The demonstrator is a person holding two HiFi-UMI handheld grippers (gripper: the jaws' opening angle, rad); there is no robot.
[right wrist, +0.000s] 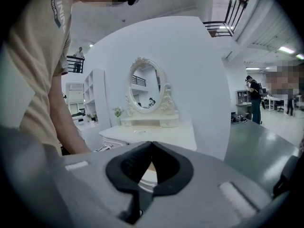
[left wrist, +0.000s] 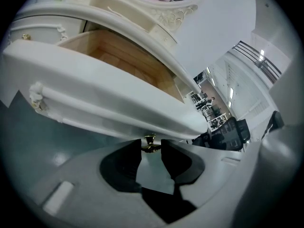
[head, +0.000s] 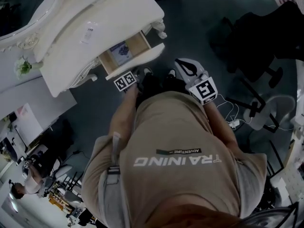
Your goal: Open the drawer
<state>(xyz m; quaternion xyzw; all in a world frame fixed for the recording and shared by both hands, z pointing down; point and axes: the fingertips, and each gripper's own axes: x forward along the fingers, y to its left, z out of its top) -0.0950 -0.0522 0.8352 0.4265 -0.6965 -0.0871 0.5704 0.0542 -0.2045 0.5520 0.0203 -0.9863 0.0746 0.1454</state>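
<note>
A white dressing table (head: 95,13) stands at the upper left of the head view. Its drawer (head: 124,52) is pulled out, showing a wooden inside (left wrist: 118,56) with a bluish item lying in it. My left gripper (left wrist: 151,144) is shut on the drawer's small gold knob (left wrist: 150,145), just under the white drawer front (left wrist: 99,103). From the head view, the left gripper (head: 126,81) sits against the drawer front's edge. My right gripper (head: 189,71) is held off to the right, away from the drawer. Its jaws (right wrist: 151,145) are shut on nothing.
An oval mirror (right wrist: 147,86) stands on the table top, with a small flower vase (head: 22,66) beside it. A black office chair (head: 256,37) and a pale chair (head: 266,112) stand on the dark floor to the right, near cables and a power strip (head: 234,123).
</note>
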